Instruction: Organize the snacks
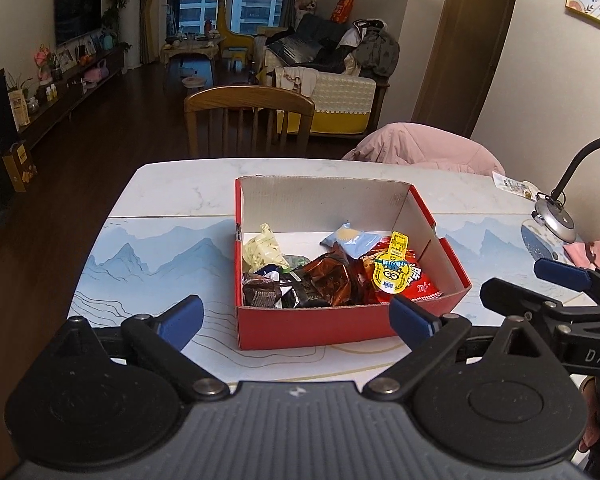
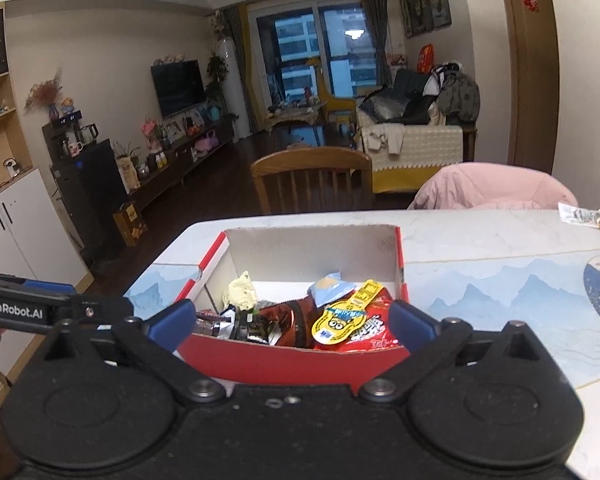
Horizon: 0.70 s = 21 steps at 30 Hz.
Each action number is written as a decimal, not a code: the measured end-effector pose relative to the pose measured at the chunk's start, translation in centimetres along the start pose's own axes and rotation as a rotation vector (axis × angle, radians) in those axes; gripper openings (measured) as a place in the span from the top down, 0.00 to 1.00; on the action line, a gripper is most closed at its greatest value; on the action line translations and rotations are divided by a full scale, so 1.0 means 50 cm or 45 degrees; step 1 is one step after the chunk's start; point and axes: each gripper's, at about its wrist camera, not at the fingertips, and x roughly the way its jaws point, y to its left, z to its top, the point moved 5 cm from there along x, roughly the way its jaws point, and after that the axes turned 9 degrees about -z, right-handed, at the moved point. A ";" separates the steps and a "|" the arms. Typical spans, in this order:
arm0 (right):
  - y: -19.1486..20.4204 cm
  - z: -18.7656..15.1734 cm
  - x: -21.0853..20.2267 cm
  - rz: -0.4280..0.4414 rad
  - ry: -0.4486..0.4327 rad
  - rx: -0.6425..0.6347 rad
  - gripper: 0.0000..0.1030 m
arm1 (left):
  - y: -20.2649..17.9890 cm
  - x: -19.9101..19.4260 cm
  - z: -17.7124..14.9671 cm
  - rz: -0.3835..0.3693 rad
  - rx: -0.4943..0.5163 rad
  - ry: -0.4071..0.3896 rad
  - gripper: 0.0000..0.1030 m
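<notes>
A red box with a white inside was seen on a table mat printed with pale blue mountains. Within, at two o'clock, a yellow cartoon-faced tag lay on a red packet; at nine o'clock, a cream wrapper.

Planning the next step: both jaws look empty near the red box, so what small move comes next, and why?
Probably draw both grippers back. The left gripper and right gripper stand open and empty, the snacks already lie in the red box, and no loose snack shows on the mat.

Home: living-dining room; TV, sofa, dining table.
</notes>
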 end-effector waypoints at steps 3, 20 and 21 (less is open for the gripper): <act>0.002 -0.001 -0.007 -0.020 -0.019 -0.007 0.00 | -0.001 -0.012 -0.003 -0.006 -0.007 -0.015 0.03; 0.031 -0.028 -0.040 -0.064 -0.088 -0.005 0.00 | 0.006 -0.035 -0.022 0.011 -0.062 -0.023 0.03; 0.033 -0.027 -0.041 -0.071 -0.098 -0.013 0.00 | 0.006 -0.036 -0.023 0.013 -0.060 -0.026 0.03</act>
